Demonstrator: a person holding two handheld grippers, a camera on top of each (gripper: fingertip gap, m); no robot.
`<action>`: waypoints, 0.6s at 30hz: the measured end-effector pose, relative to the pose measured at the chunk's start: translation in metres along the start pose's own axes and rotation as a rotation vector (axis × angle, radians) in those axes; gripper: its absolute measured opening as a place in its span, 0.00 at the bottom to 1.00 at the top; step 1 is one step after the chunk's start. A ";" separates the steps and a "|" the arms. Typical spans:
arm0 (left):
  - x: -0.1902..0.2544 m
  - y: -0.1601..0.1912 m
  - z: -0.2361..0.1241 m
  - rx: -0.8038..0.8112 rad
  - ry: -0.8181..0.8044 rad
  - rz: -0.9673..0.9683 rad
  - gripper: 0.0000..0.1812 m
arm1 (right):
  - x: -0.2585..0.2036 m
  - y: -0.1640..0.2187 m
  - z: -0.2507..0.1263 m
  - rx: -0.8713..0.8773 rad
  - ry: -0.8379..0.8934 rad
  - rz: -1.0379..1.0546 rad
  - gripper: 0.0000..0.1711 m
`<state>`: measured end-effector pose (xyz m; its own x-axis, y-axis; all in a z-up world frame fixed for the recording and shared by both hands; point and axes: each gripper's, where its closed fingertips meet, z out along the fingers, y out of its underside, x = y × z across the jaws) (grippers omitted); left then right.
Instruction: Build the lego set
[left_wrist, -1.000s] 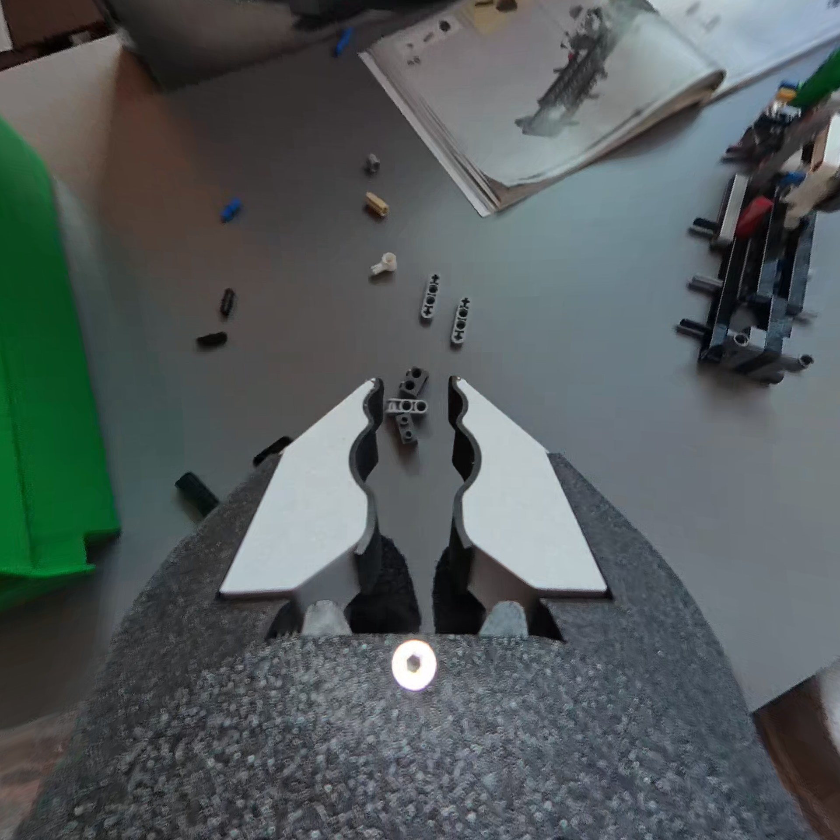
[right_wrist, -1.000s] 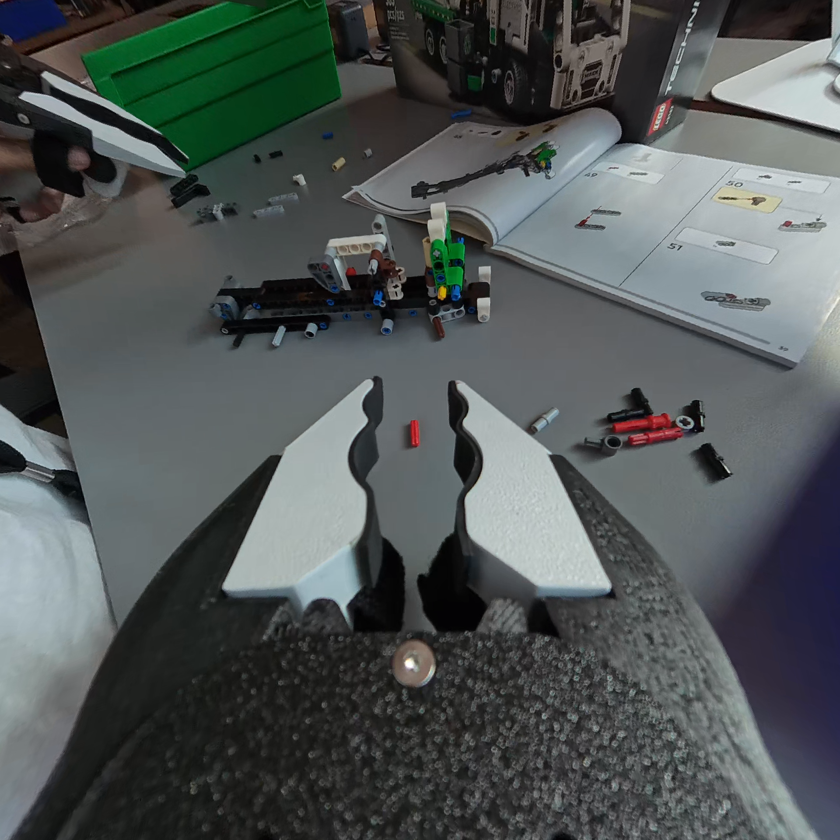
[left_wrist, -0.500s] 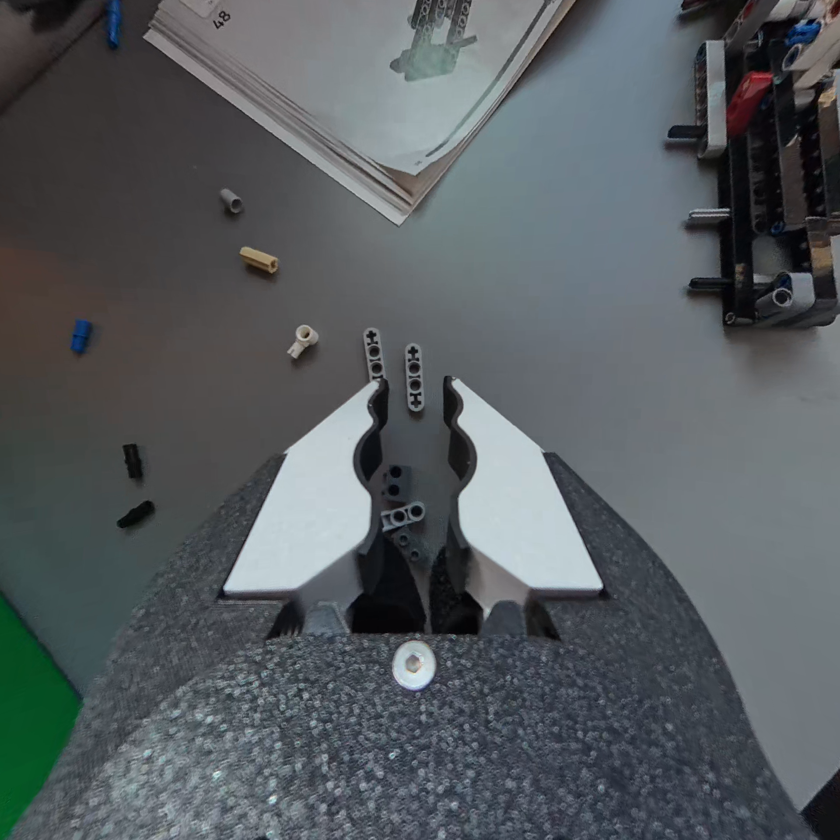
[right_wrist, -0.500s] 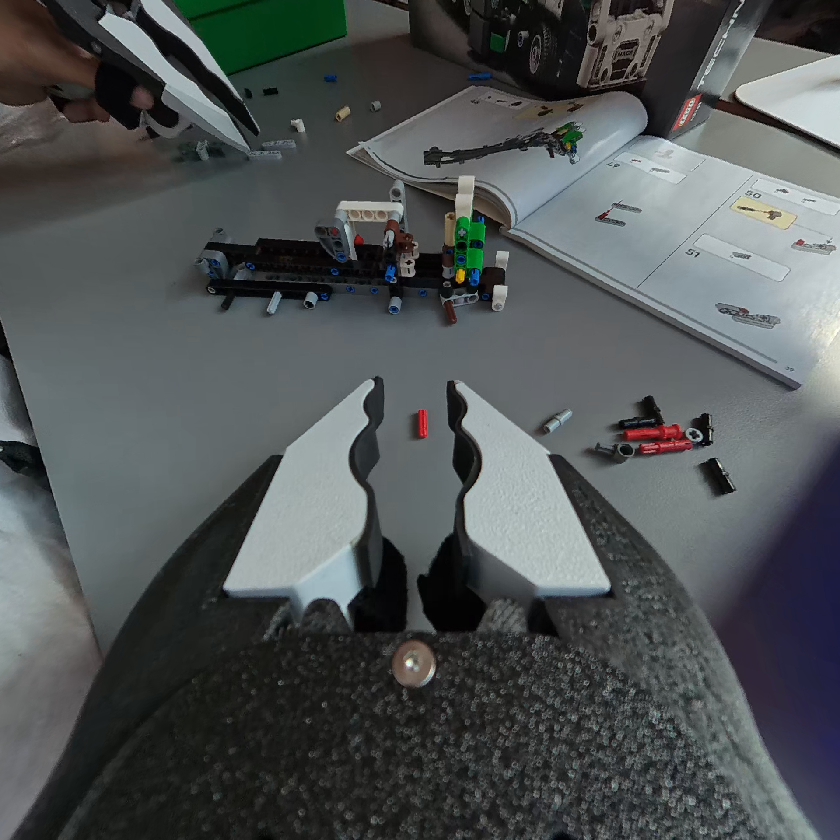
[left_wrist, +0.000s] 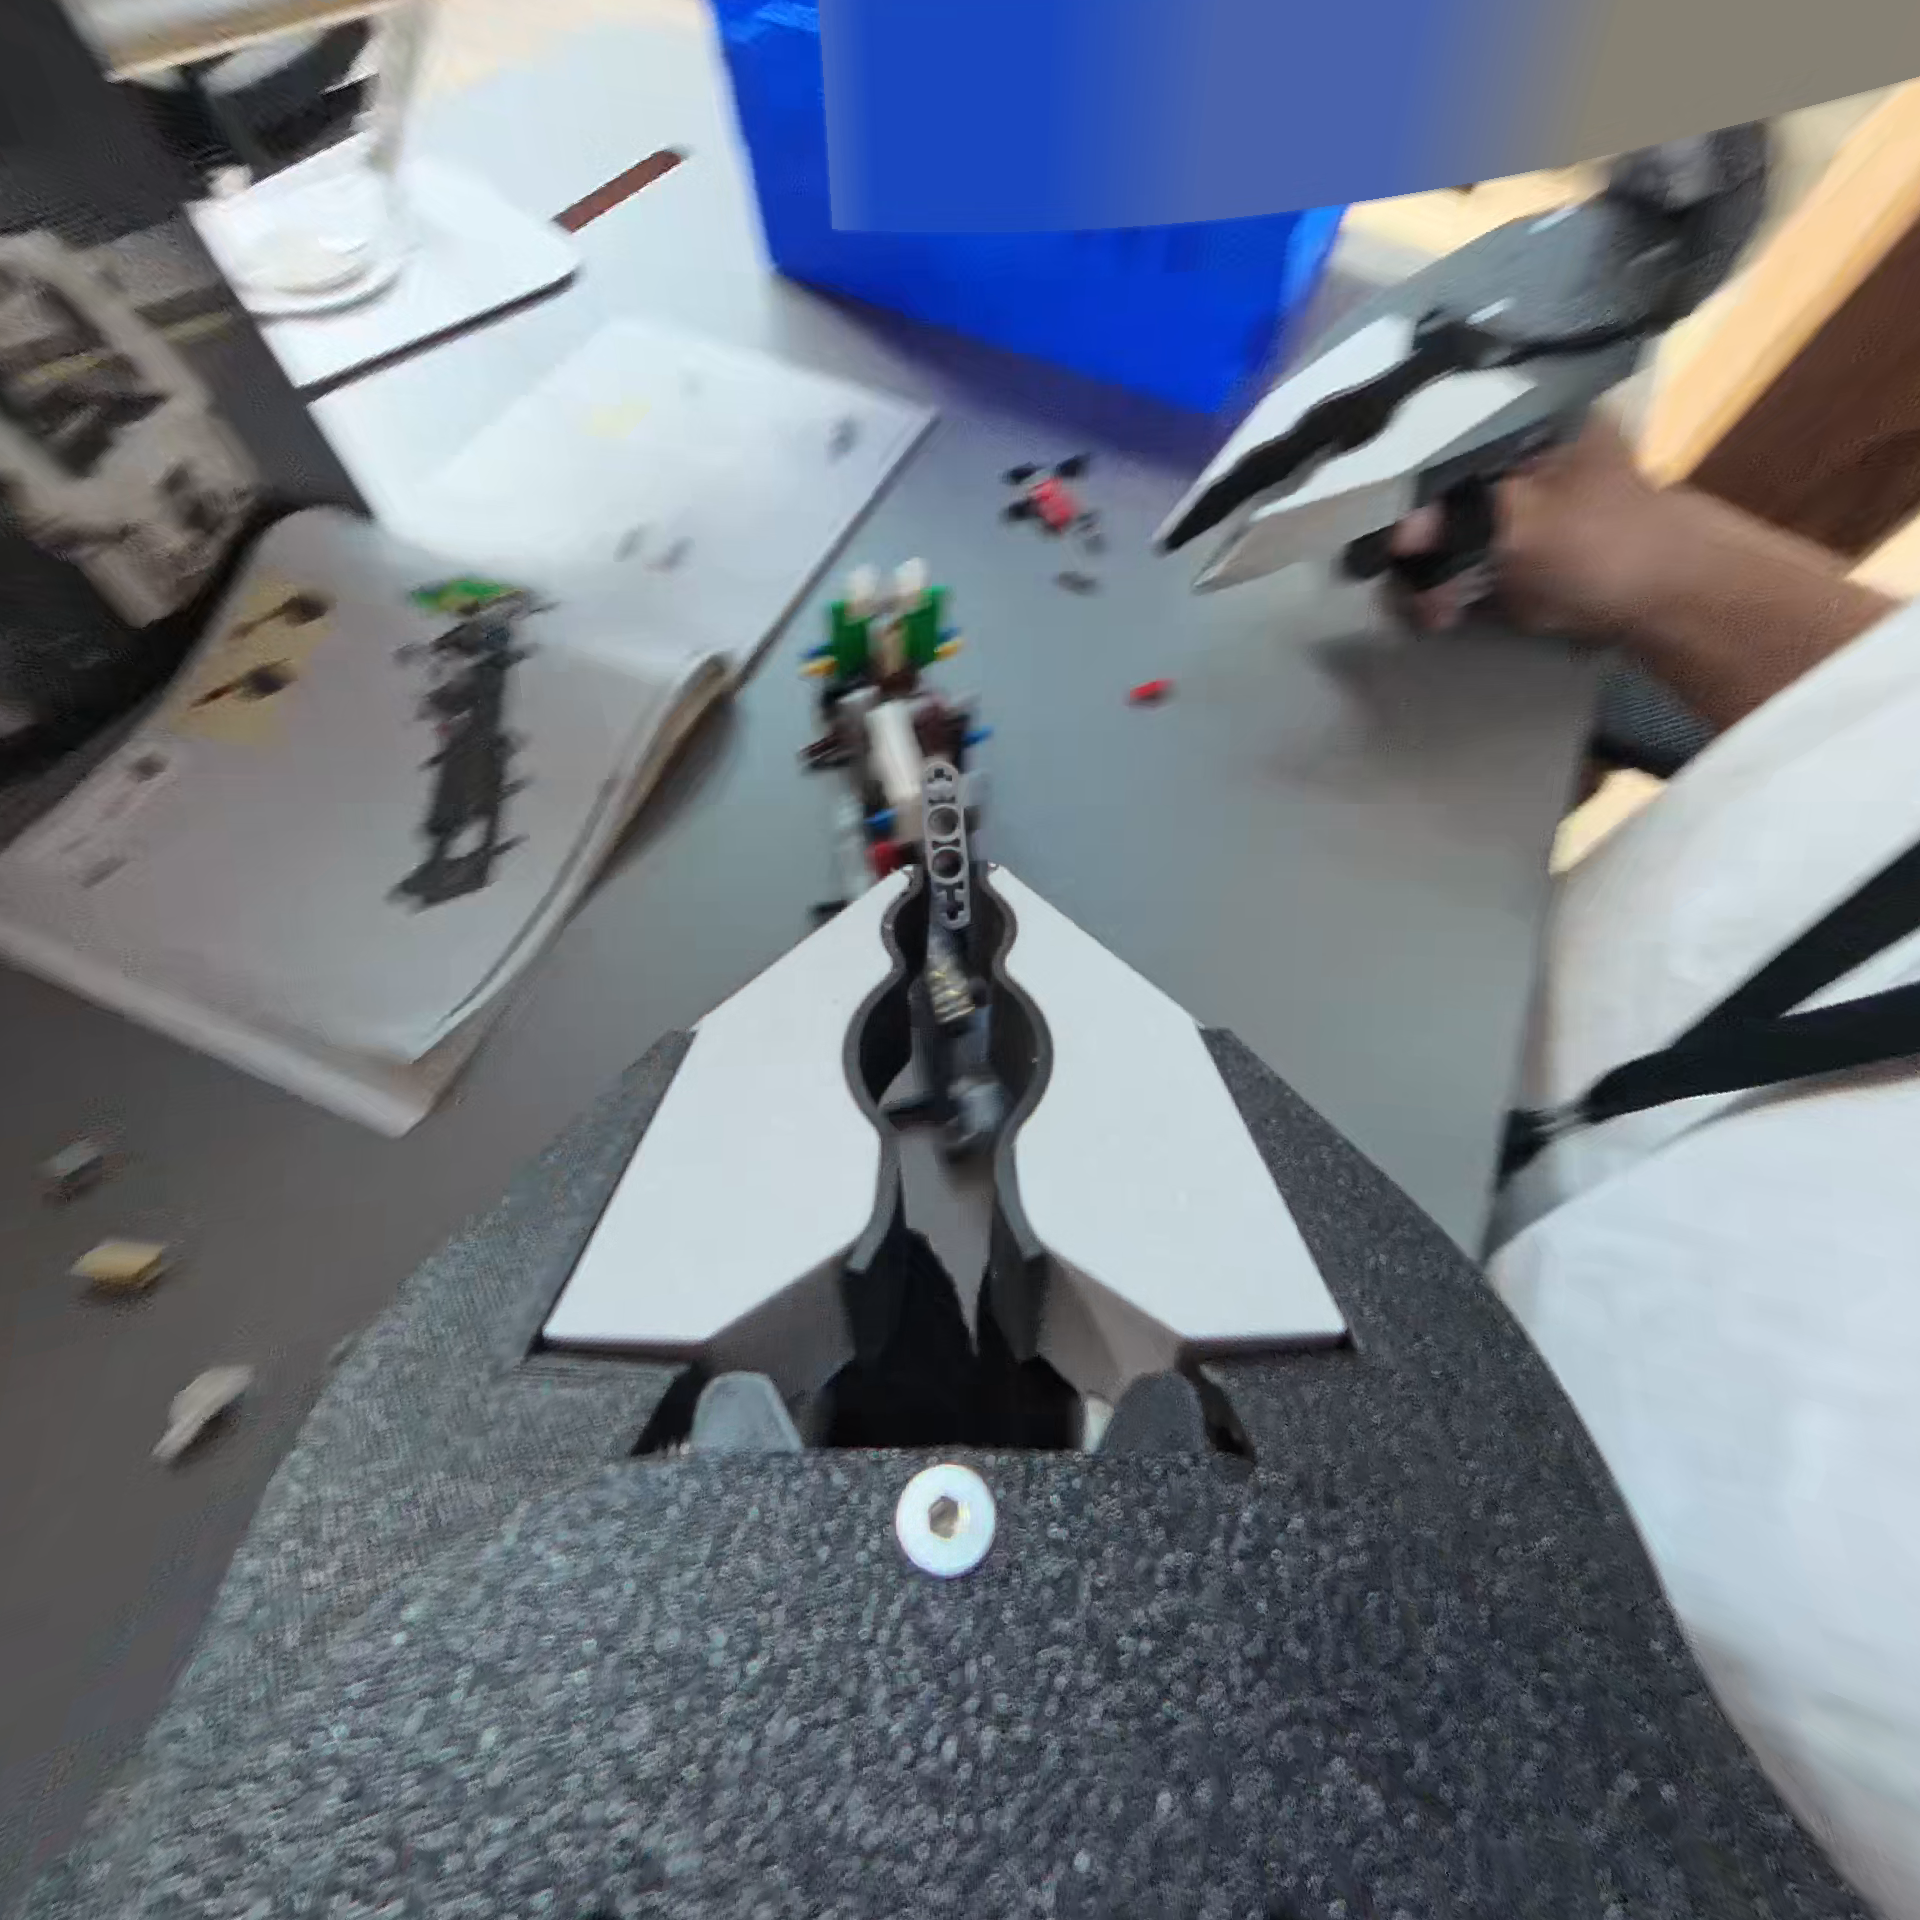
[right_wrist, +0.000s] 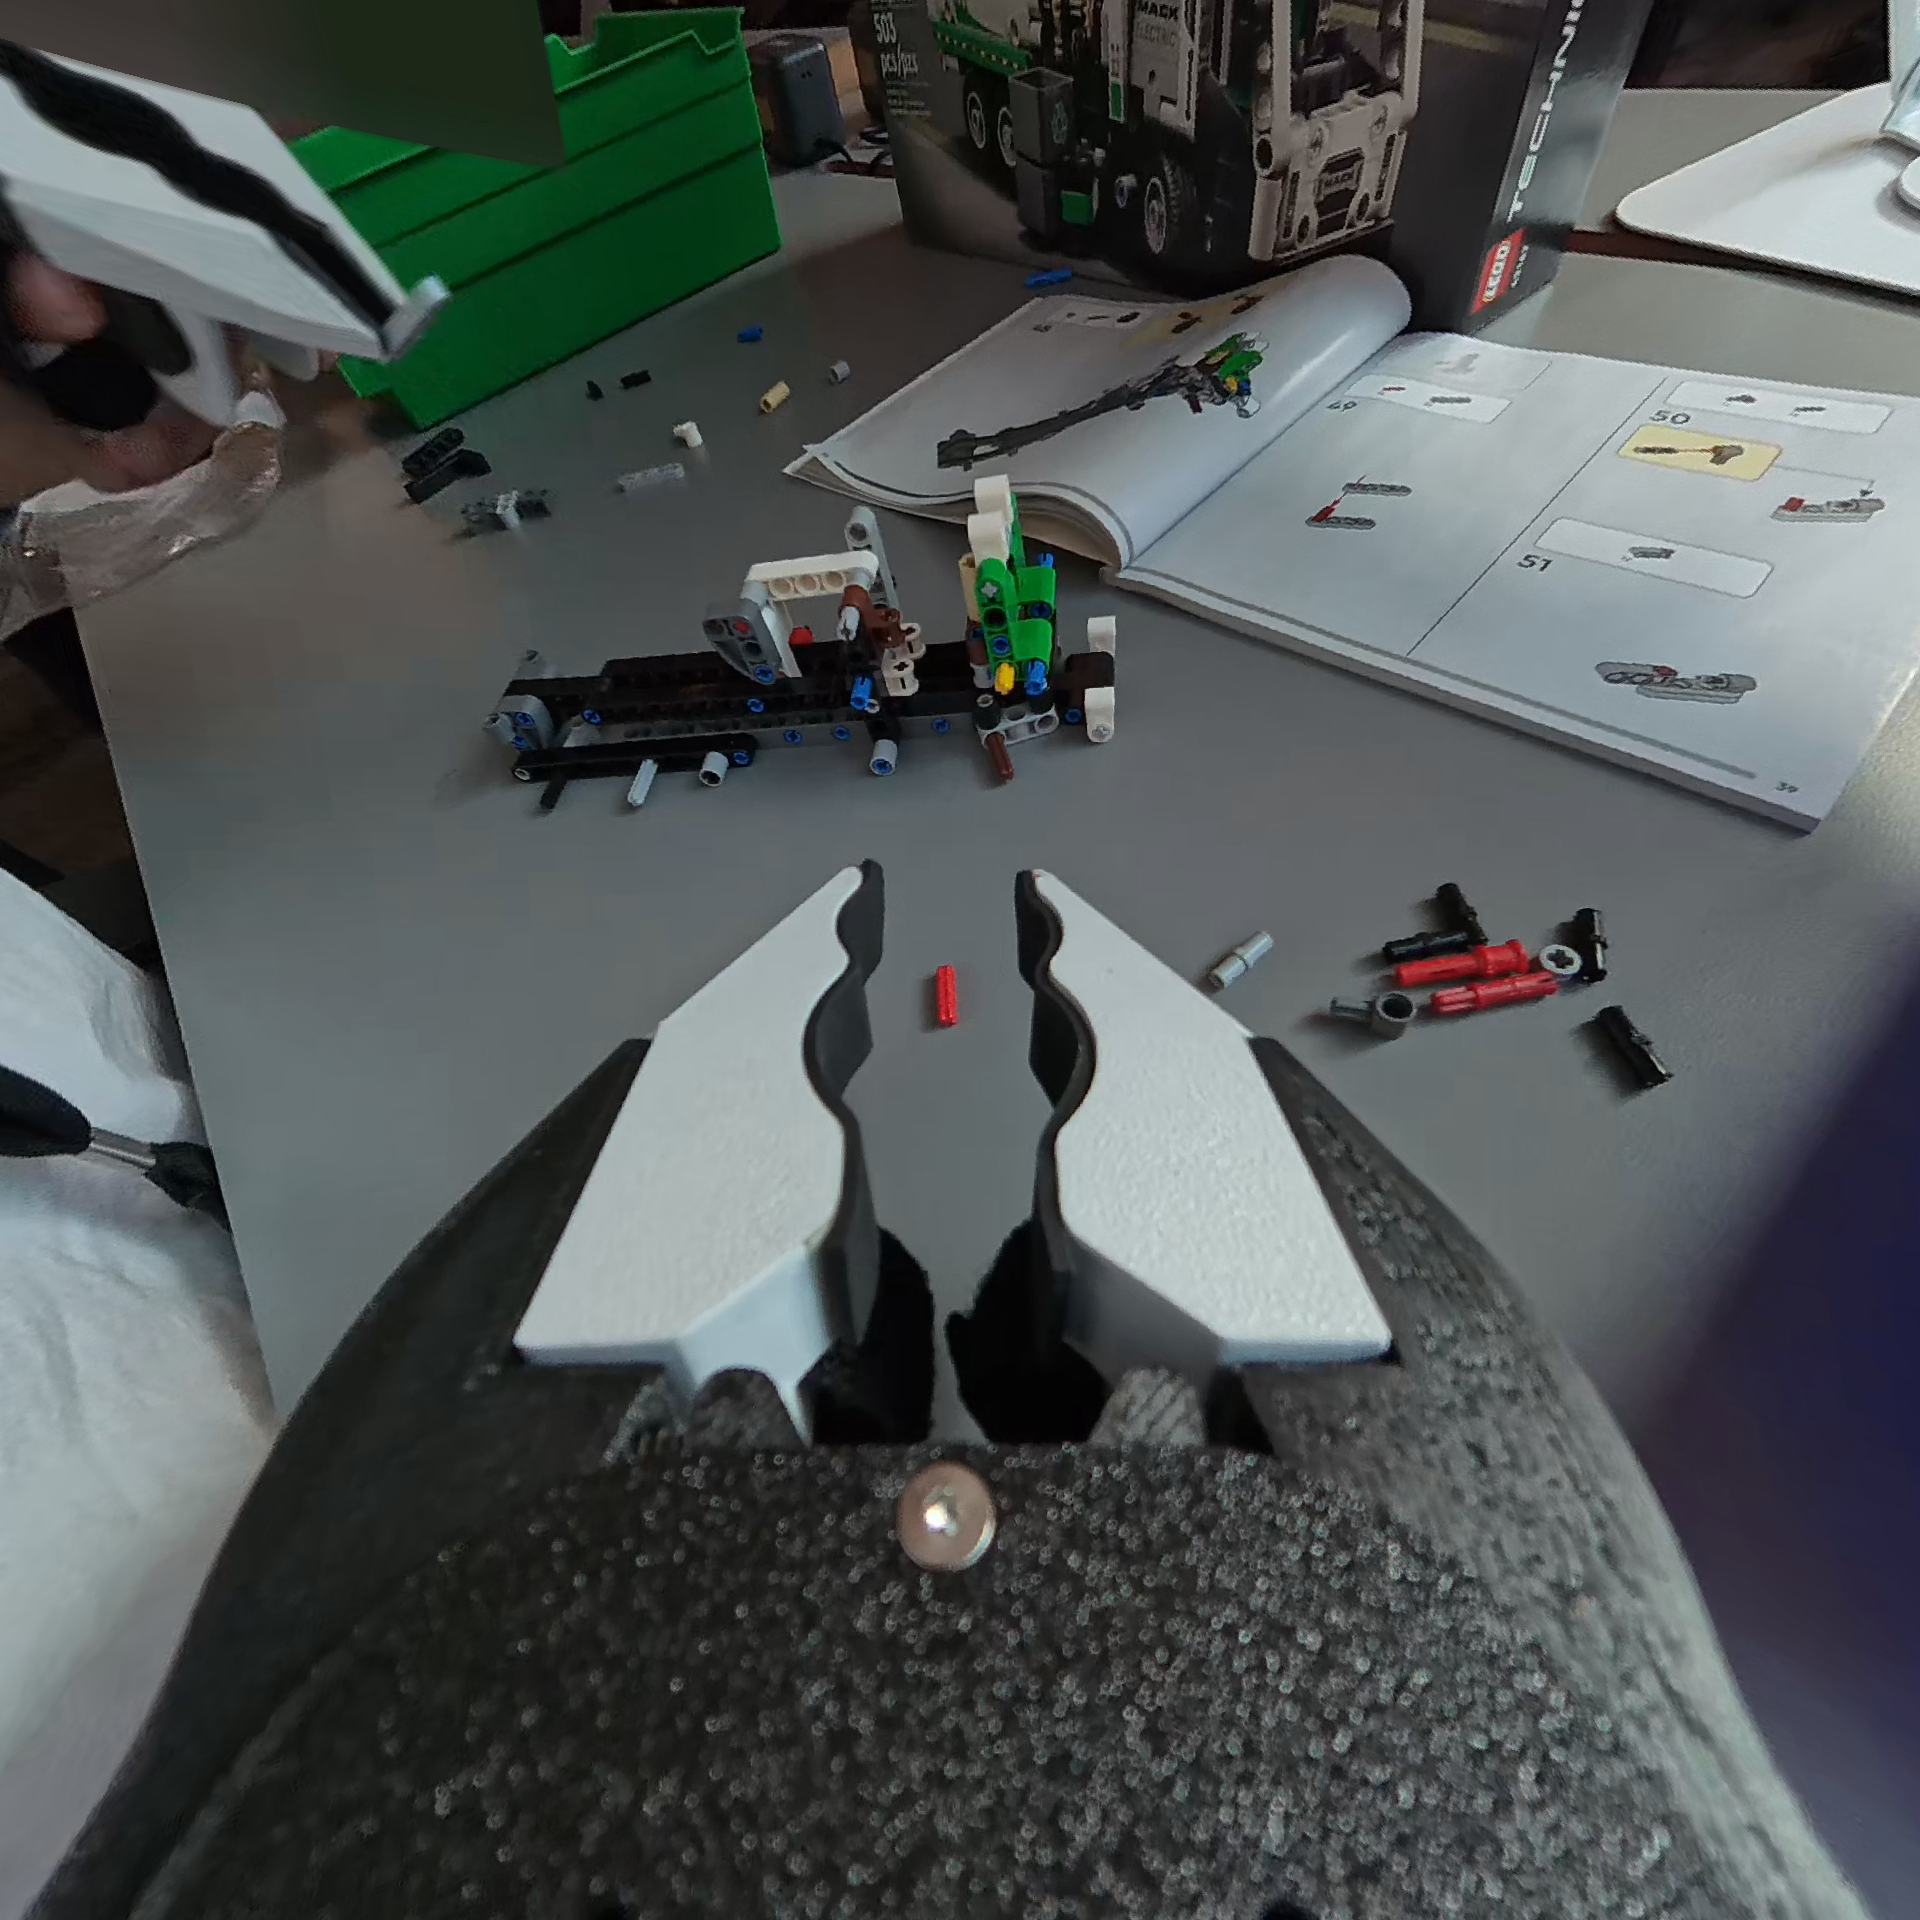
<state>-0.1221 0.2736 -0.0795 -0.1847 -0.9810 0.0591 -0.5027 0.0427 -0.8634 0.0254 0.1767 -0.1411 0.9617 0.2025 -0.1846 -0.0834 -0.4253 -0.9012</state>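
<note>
My left gripper (left_wrist: 948, 878) is shut on a thin grey lego beam (left_wrist: 943, 842) that sticks out past its tips, held in the air and facing the end of the partly built black chassis model (left_wrist: 883, 675). The left gripper also shows at the upper left of the right wrist view (right_wrist: 410, 312). My right gripper (right_wrist: 948, 873) is open low over the grey table, with a small red pin (right_wrist: 944, 995) lying between its fingers. The model (right_wrist: 810, 675) stands beyond it. The right gripper shows far right in the left wrist view (left_wrist: 1190, 561).
An open instruction book (right_wrist: 1455, 499) and the set's box (right_wrist: 1195, 135) lie behind the model. A green bin (right_wrist: 582, 239) stands back left, a blue bin (left_wrist: 1039, 291) at the table's other side. Loose red and black pins (right_wrist: 1486, 966) lie right of my right gripper; another grey beam (right_wrist: 650, 478) lies near the green bin.
My left gripper has closed on one grey beam, lifted it off the table and swung round toward the model. My right gripper has stayed open over the red pin.
</note>
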 end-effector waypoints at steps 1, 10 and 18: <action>0.027 -0.008 0.015 -0.006 0.081 -0.021 0.03 | 0.001 -0.001 -0.001 0.008 0.004 0.006 0.14; 0.099 0.037 0.123 -0.269 0.180 0.001 0.03 | 0.004 -0.005 -0.006 0.047 0.010 0.022 0.14; 0.096 0.051 0.143 -0.340 0.129 0.114 0.03 | 0.001 -0.003 -0.003 0.025 0.010 0.005 0.14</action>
<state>-0.0442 0.1547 -0.1896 -0.3497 -0.9354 0.0531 -0.7200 0.2321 -0.6540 0.0279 0.1751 -0.1375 0.9640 0.1913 -0.1848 -0.0943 -0.4040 -0.9099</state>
